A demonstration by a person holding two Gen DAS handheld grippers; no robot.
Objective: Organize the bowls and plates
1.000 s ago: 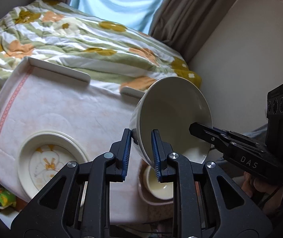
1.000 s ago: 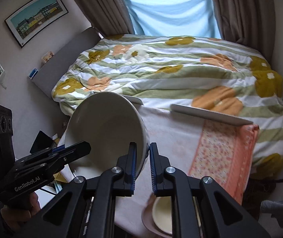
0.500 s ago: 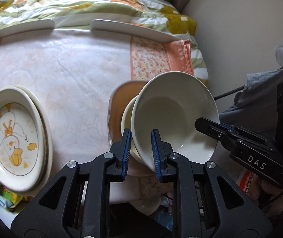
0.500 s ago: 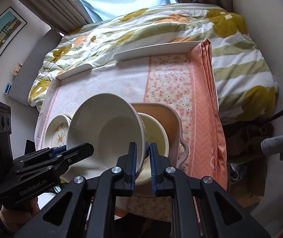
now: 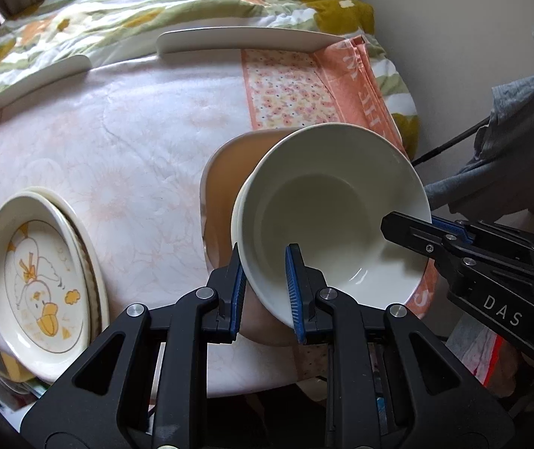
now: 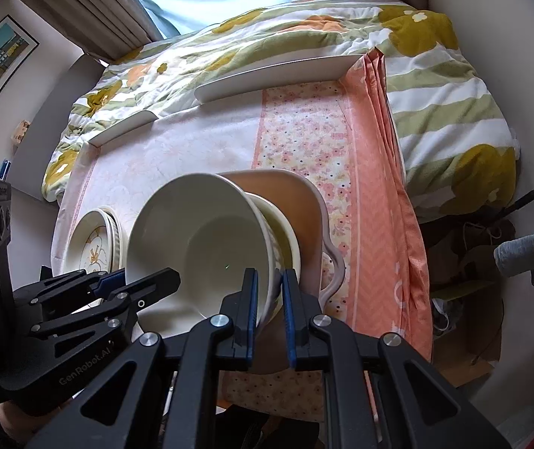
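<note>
Here the left gripper (image 5: 265, 288) has its fingers pinching the near rim of a white bowl (image 5: 327, 217), one blue pad inside and one outside the wall. The right gripper (image 6: 269, 308) clamps the opposite side of the rim the same way, its fingers pressed almost together on the thin wall. Two grips on opposite edges keep a wide, smooth bowl from swinging or slipping, which is probably why both hands share it.

Just beyond the fingers, the bowl hangs tilted over a smaller cream bowl (image 6: 285, 232) that sits in a tan dish with a handle (image 6: 304, 202). The white bowl looks partly lowered into or onto the cream one; whether they already touch I cannot tell. This looks like nesting the bowls into one stack, and the tilt will likely need levelling so that it seats evenly.

To the left of the left fingers, a stack of plates (image 5: 38, 284) with a duck picture lies on the table (image 5: 147, 142), so plates seem gathered apart from bowls. Beyond, the cloth-covered table ends at white rails, and past those lies a bed with a flowered quilt (image 6: 267, 37).
</note>
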